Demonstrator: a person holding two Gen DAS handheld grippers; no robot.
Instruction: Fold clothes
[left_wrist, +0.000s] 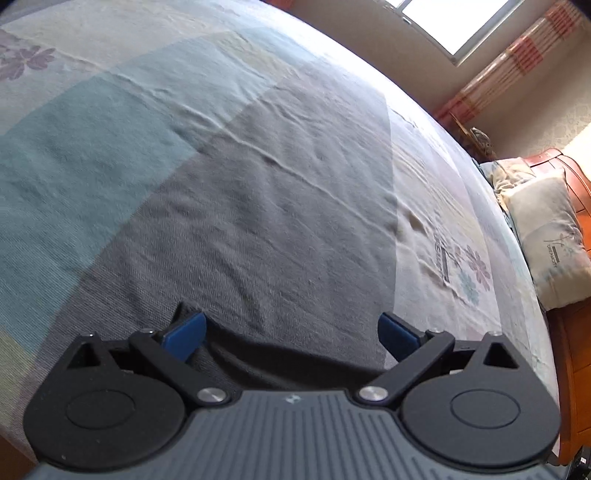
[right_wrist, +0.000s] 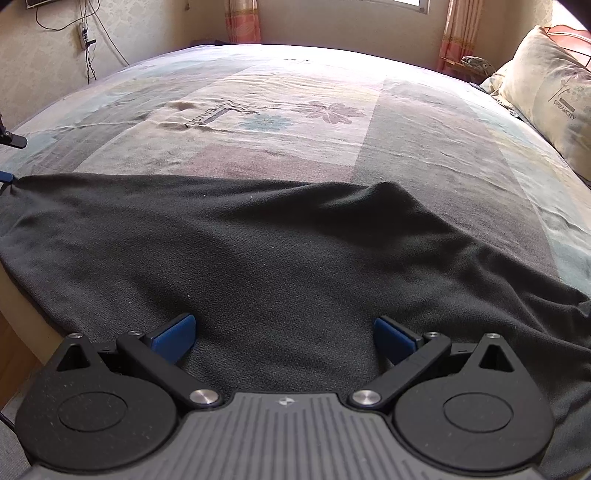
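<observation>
**Dark garment spread at the near edge of a bed, both grippers open above it**

The dark charcoal knit garment (right_wrist: 280, 258) lies spread on the bed, covering its near portion and draping over the near edge at the lower left and right of the right wrist view; a raised fold stands near its far hem. In the left wrist view only a narrow black strip of the same garment (left_wrist: 291, 362) shows, directly between the fingers. The right gripper (right_wrist: 284, 332) sits low over the cloth with its blue-padded jaws wide apart, nothing between them but the fabric below. The left gripper (left_wrist: 291, 328) likewise has its jaws spread apart, over the garment's edge and a grey panel of the bedspread. The patchwork bedspread (right_wrist: 295, 110), in pale teal, grey and cream panels with printed flowers and lettering, is lightly wrinkled. A cream printed pillow (right_wrist: 554, 92) leans at the right against an orange-brown wooden headboard (left_wrist: 576, 206). Striped pink curtains (left_wrist: 517, 66) hang beside a bright window (left_wrist: 450, 22).
</observation>
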